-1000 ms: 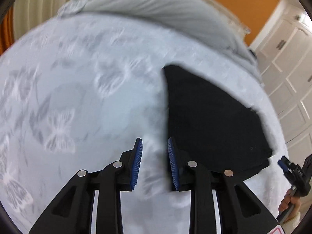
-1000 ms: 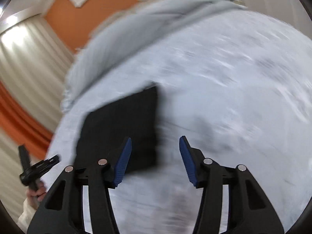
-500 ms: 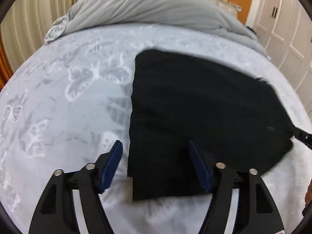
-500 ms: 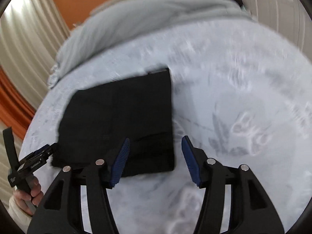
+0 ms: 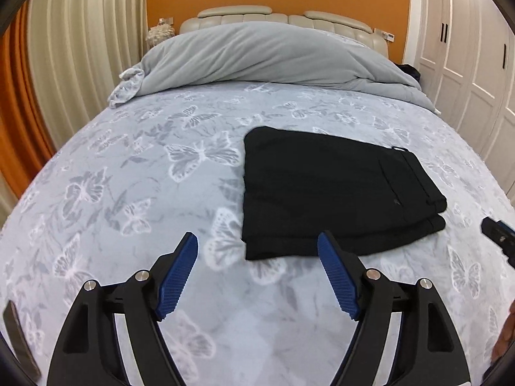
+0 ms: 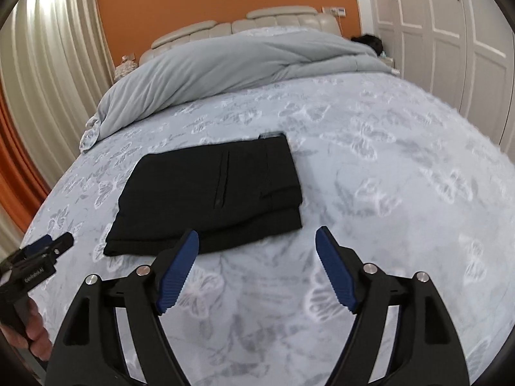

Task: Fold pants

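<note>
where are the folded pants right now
The folded black pants lie flat on the butterfly-print bedspread, just beyond both open grippers: right of centre in the left wrist view, left of centre in the right wrist view, with the grey duvet behind.

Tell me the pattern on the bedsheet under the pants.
Pale blue-grey bedsheet with white and grey butterflies; clearest in the left wrist view.

One pair of folded black pants lies on one bed. One grey duvet is there. Two grippers show, the left gripper and the right gripper.
</note>
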Tool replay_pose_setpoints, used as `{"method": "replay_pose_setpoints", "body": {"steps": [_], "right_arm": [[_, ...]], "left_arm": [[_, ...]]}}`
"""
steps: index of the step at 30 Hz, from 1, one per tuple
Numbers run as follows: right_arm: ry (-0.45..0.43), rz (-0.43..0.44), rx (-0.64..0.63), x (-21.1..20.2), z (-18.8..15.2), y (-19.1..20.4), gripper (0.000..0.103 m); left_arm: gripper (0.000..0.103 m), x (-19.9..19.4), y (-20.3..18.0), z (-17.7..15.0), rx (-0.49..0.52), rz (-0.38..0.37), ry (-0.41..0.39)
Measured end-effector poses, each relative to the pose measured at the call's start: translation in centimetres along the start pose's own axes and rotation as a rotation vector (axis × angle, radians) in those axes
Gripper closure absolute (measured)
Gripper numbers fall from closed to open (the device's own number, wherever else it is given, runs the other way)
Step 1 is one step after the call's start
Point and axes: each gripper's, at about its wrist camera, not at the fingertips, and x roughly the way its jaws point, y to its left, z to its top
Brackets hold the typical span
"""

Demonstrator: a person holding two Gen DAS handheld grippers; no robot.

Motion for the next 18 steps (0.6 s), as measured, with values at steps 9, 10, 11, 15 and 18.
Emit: {"method": "replay_pose_setpoints", "body": {"steps": [9,10,11,15,18], "right_arm": [[0.021,-0.052,-0.074,0.6,-1.4,0.5,0.024],[0.028,-0.052,-0.071,0.8,-1.5,0.5,0.024],[0.034,-0.05,-0.071,0.9,-1.6,0.5,0.024],[0.045,-0.048,-0.074,1.1,-1.8,0.5,0.024],[0.046,-0.049,-0.076,1.1,-1.8,0.5,0.024]], "left_arm": [[0.029,1.2,-1.2,-1.6,0.033,0.0,0.025],[0.029,1.3,-1.2,-1.6,0.036,0.002,0.027],[0.029,1.4,-1.3,-1.7,0.037,0.005,0.029],[0.029,1.8,-1.3,-1.9,0.042,0.013,0.041],[0.029,2.1,-1.3,-2.0,0.047,0.024,0.049]]}}
